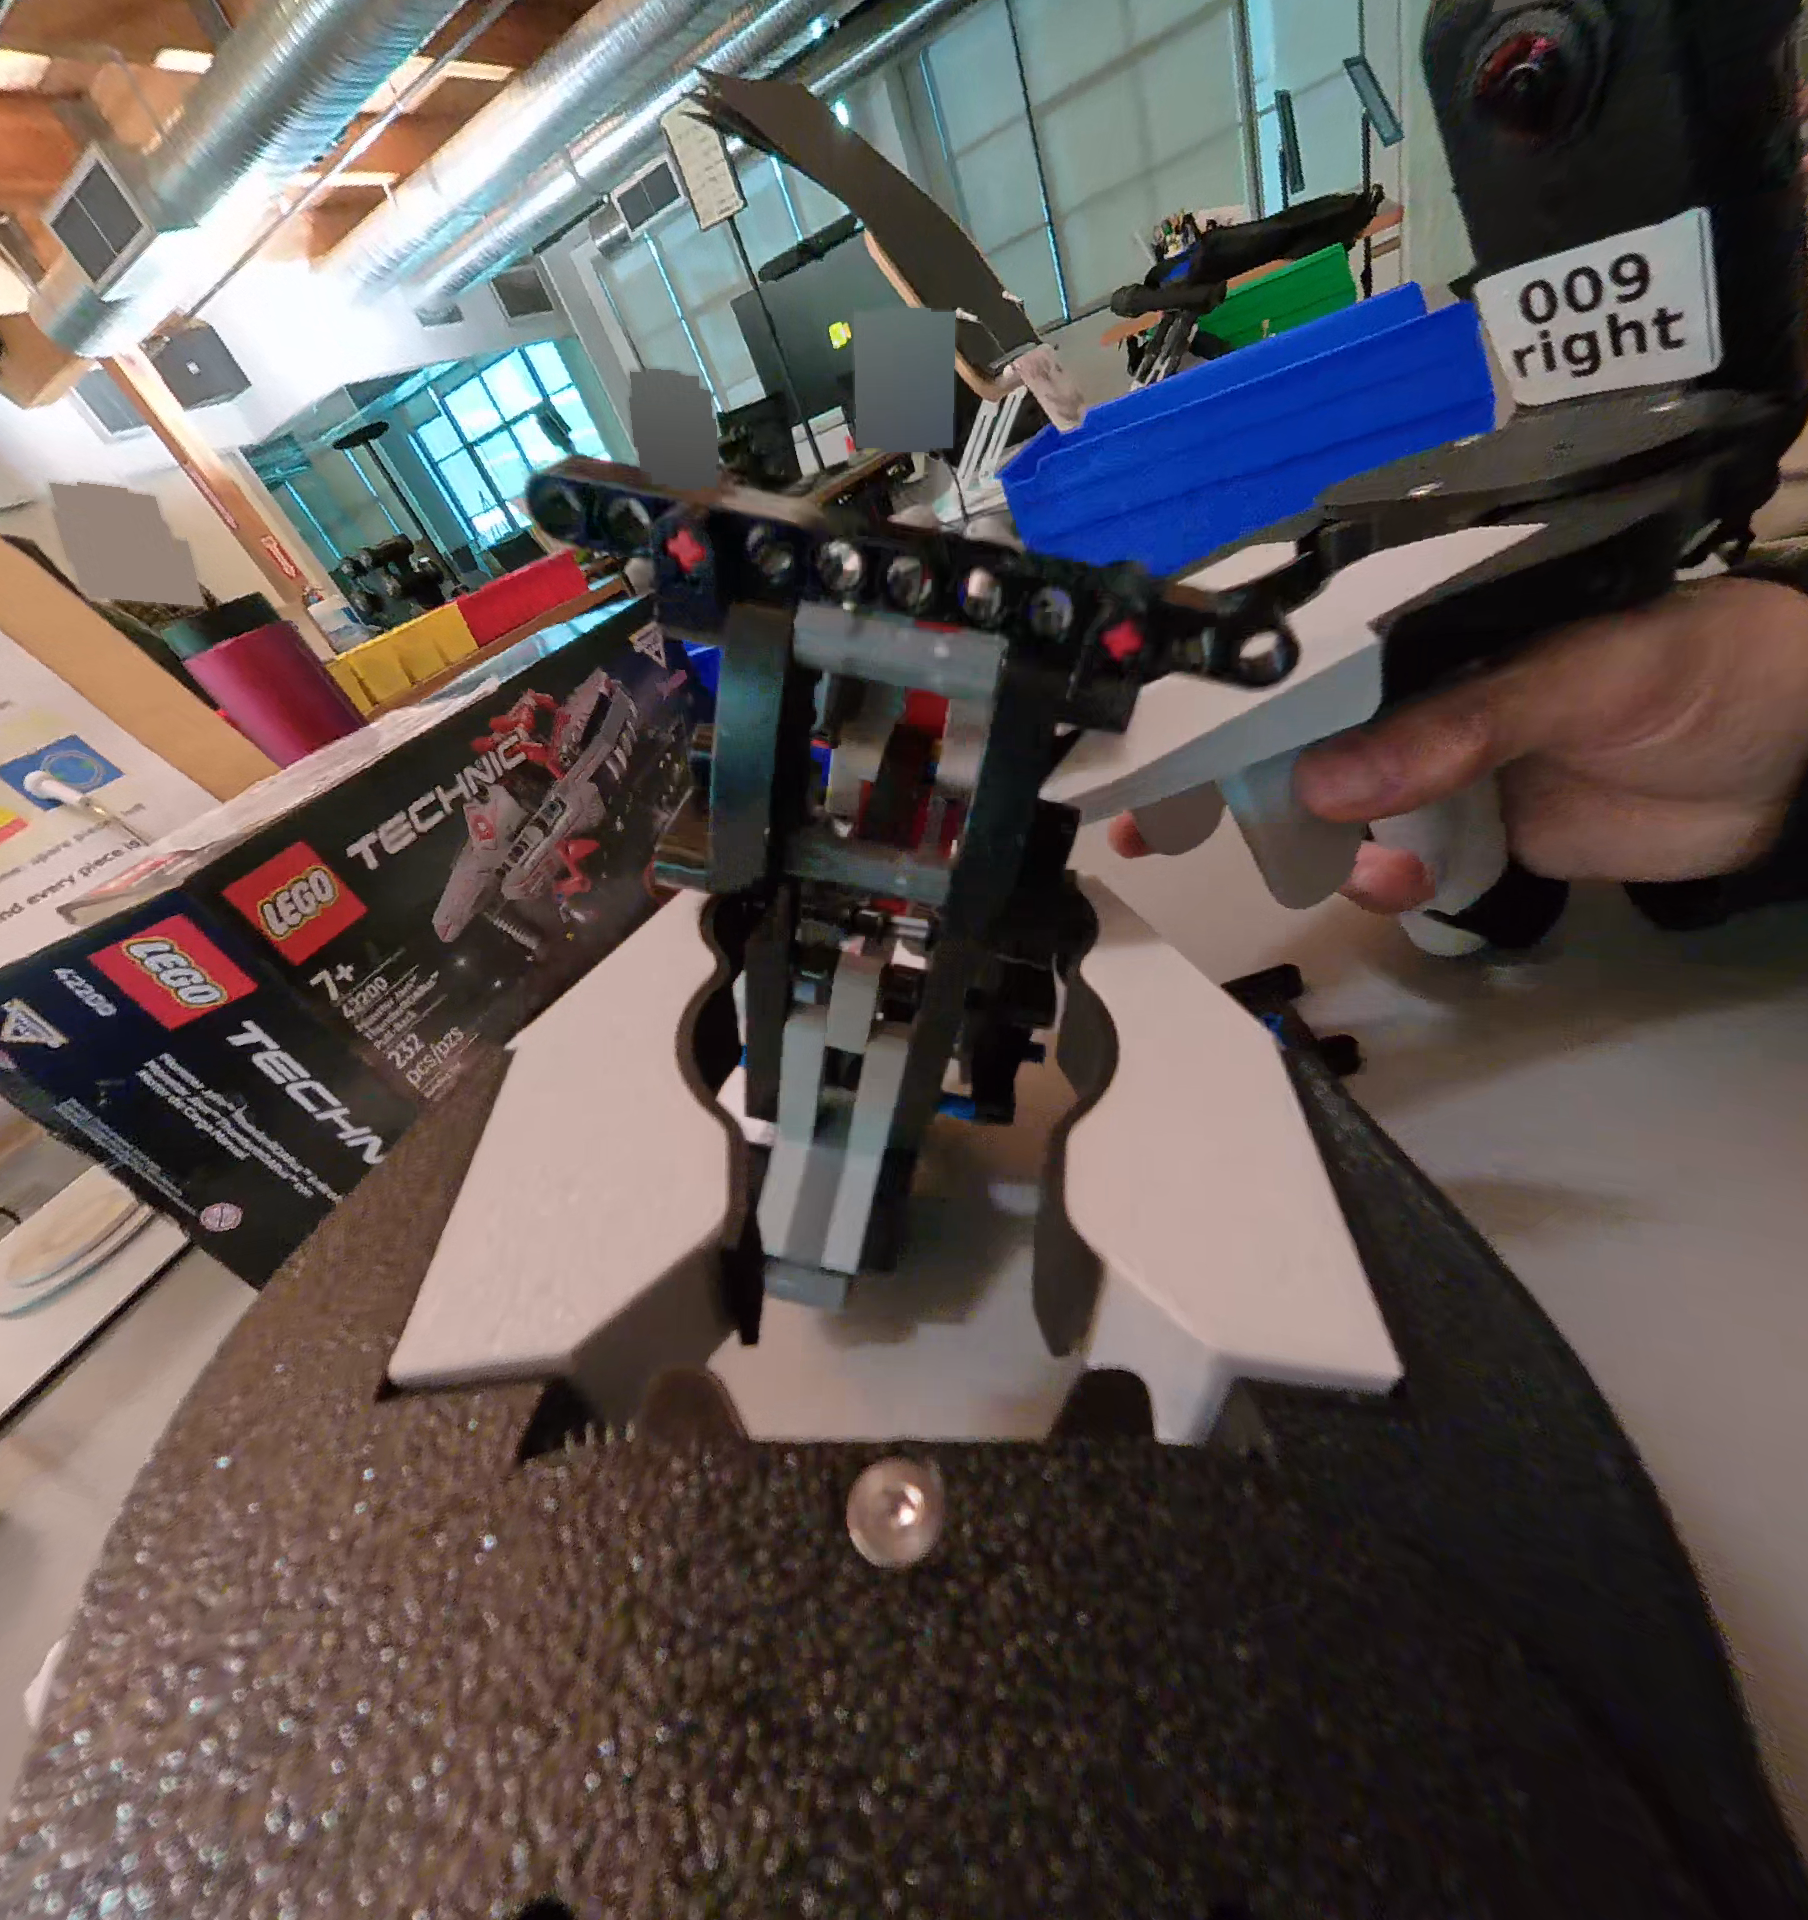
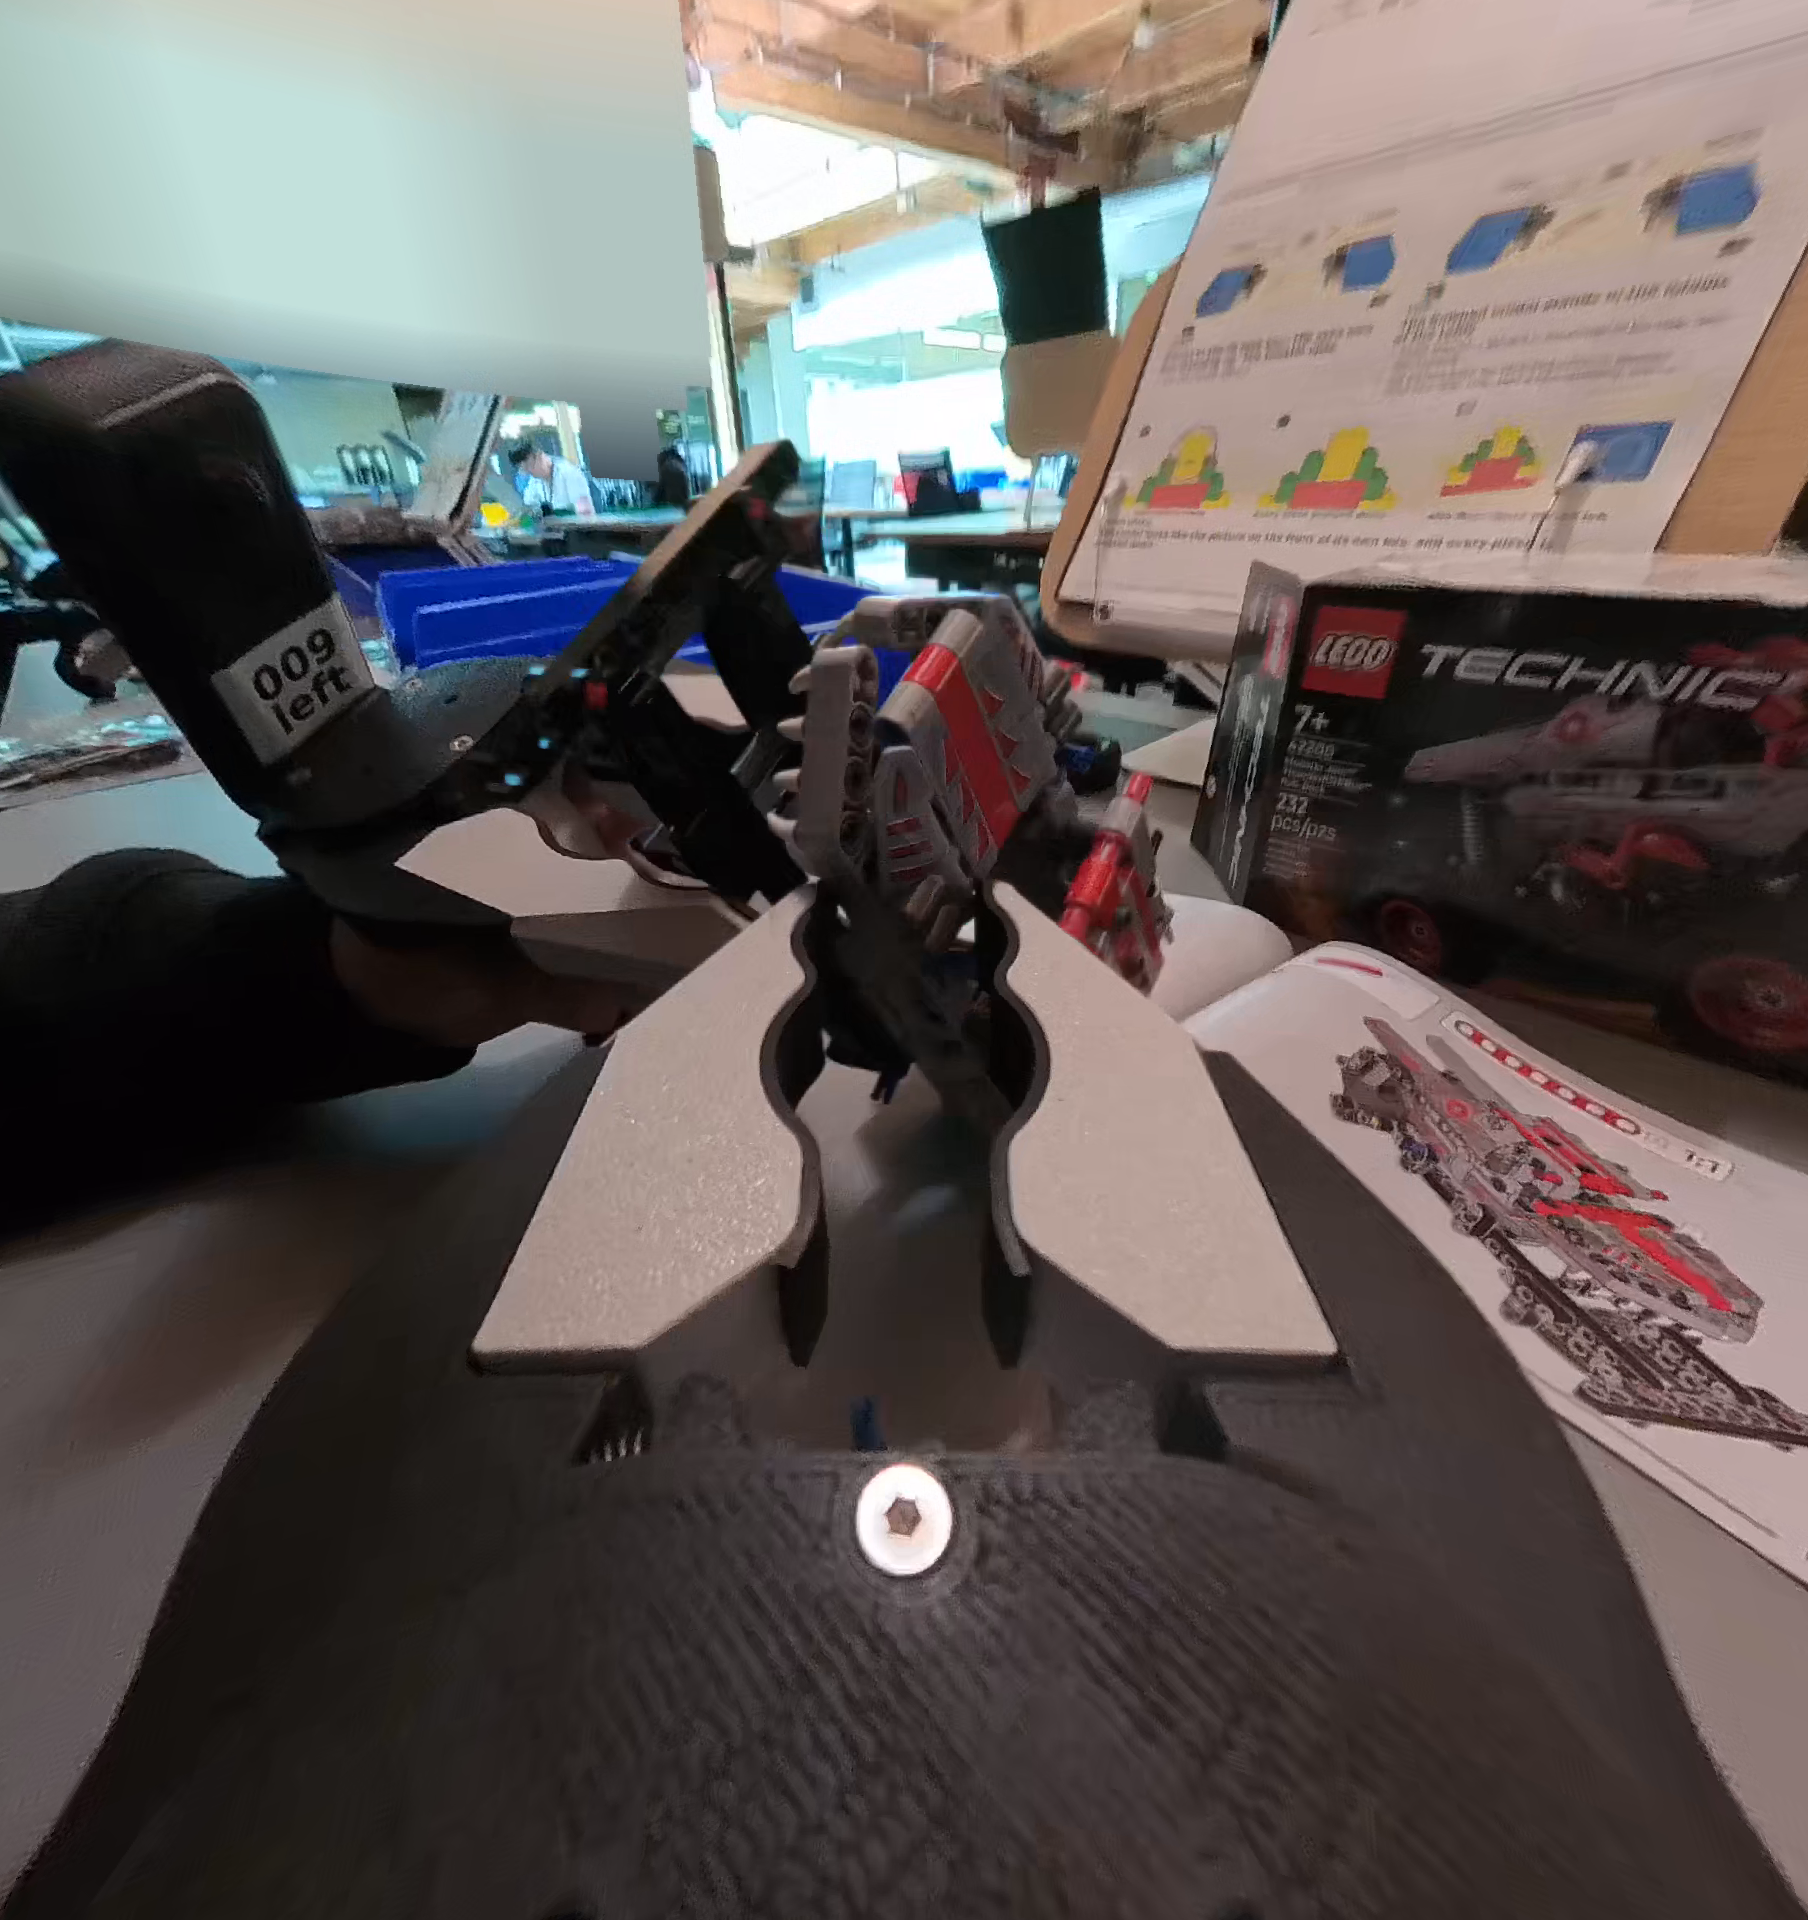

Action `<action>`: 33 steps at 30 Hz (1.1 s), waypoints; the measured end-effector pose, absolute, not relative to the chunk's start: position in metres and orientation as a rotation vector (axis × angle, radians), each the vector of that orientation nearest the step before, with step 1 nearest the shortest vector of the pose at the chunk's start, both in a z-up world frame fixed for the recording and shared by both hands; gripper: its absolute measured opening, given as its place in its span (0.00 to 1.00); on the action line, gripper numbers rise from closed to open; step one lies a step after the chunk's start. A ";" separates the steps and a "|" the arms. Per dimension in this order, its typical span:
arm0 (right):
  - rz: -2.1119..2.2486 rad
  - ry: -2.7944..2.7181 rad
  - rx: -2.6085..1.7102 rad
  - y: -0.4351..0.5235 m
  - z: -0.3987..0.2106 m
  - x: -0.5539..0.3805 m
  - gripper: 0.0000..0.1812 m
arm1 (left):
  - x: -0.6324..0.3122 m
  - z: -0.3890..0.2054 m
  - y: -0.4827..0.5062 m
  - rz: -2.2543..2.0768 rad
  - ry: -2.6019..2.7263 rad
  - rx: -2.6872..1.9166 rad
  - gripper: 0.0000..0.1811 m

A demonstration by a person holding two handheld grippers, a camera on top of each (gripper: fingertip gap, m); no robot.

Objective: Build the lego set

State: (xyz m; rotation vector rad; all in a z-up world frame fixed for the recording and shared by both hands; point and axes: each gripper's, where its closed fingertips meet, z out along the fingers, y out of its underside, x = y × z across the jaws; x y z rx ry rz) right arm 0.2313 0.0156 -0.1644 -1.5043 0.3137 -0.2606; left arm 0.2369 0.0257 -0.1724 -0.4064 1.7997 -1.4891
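Partly built Lego Technic model (image 1: 869,831) held off the tabletop (image 1: 1606,1143) between two hand-held grippers. The left gripper (image 1: 884,1049) has its jaws pinching the model's lower grey-and-black frame; the right gripper (image 2: 905,997) approaches from the opposite side, its jaws closed on the dark underside near the red-and-grey panels (image 2: 967,727). A long black perforated beam (image 1: 910,582) with red pins runs across the top of the frame, projecting past both sides.

Likely hazards, judged from this pose:
- The two grips pull on different sub-assemblies; any twist or opposing tug could pop a pin joint and split the model.
- The projecting beam acts as a lever; a knock against the right gripper's body could unseat it.
- The right jaws hold only a narrow edge, so the model could pivot or slip if the left jaws let go.
- A dropped part could fall among the set box (image 2: 1544,769) and instruction booklet (image 2: 1565,1247), lying just beside the work.
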 end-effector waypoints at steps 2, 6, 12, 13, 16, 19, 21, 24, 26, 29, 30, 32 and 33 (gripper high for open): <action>-0.264 0.324 -1.501 0.017 -0.164 0.236 0.14 | 0.239 -0.174 0.026 -1.499 1.809 -0.425 0.35; -0.231 0.365 -1.471 0.016 -0.161 0.243 0.14 | 0.243 -0.171 0.027 -1.499 1.783 -0.416 0.36; -0.190 0.333 -1.501 0.016 -0.161 0.244 0.14 | 0.246 -0.173 0.028 -1.448 1.812 -0.342 0.39; -0.180 0.321 -1.507 0.016 -0.161 0.243 0.14 | 0.247 -0.174 0.027 -1.466 1.831 -0.338 0.40; -0.142 0.329 -1.500 0.011 -0.161 0.245 0.14 | 0.253 -0.175 0.022 -1.469 1.866 -0.330 0.41; -0.122 0.345 -1.478 0.007 -0.161 0.247 0.14 | 0.255 -0.175 0.018 -1.439 1.880 -0.287 0.40; -0.124 0.341 -1.479 0.005 -0.162 0.247 0.14 | 0.255 -0.176 0.017 -1.420 1.884 -0.262 0.40; -0.140 0.332 -1.483 0.004 -0.163 0.247 0.14 | 0.256 -0.178 0.016 -1.380 1.897 -0.240 0.40; -0.129 0.335 -1.475 0.003 -0.163 0.248 0.14 | 0.257 -0.178 0.014 -1.390 1.909 -0.235 0.40; -0.111 0.345 -1.458 0.000 -0.162 0.250 0.14 | 0.256 -0.177 0.013 -1.426 1.952 -0.209 0.39; -0.106 0.346 -1.454 -0.001 -0.161 0.250 0.14 | 0.254 -0.176 0.013 -1.444 1.979 -0.198 0.39; -0.095 0.343 -1.457 -0.002 -0.161 0.250 0.14 | 0.254 -0.178 0.012 -1.456 2.031 -0.184 0.39; -0.097 0.344 -1.457 -0.002 -0.161 0.250 0.14 | 0.255 -0.178 0.012 -1.454 2.038 -0.189 0.39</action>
